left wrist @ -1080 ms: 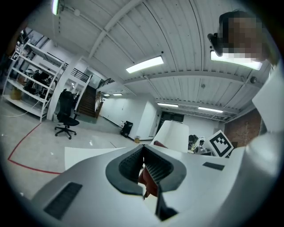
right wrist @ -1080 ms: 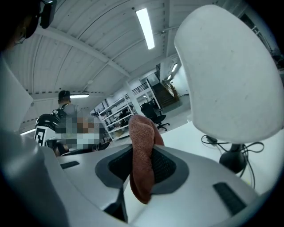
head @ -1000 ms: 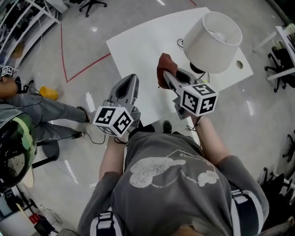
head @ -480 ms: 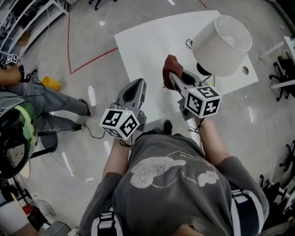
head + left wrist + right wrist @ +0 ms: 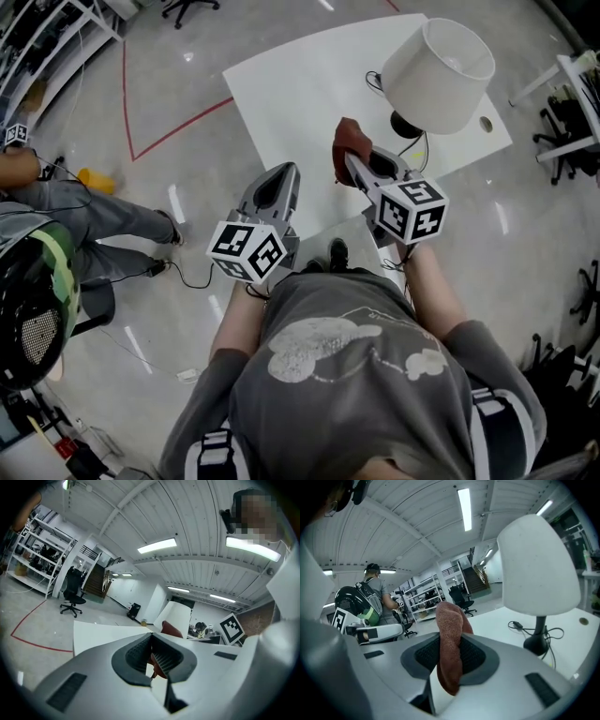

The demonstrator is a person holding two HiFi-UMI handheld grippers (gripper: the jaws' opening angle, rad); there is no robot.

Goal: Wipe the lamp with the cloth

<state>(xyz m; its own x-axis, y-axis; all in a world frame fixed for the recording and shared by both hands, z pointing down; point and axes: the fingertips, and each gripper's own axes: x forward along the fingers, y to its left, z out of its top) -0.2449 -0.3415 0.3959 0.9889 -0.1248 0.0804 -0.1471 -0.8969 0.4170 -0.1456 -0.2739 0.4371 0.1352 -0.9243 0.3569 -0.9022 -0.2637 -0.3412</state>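
Note:
A lamp with a white shade [image 5: 439, 66] and a black base [image 5: 405, 125] stands at the right end of the white table [image 5: 300, 84]. My right gripper [image 5: 354, 167] is shut on a red-brown cloth [image 5: 346, 142], which it holds up in the air to the left of the lamp and apart from it. In the right gripper view the cloth [image 5: 450, 644] hangs folded between the jaws, with the shade [image 5: 536, 569] and base [image 5: 536, 645] beyond. My left gripper [image 5: 279, 178] hovers at the table's near edge, shut on nothing.
The lamp's black cable [image 5: 520, 627] lies looped on the table beside the base. A cable hole [image 5: 485, 123] sits near the table's right edge. A seated person [image 5: 84, 220] and a green helmet [image 5: 33, 300] are at the left. Red tape [image 5: 178, 127] marks the floor.
The head view has swung slightly. My left gripper has come a little to the right, nearer the table edge. The right gripper still holds the cloth short of the lamp.

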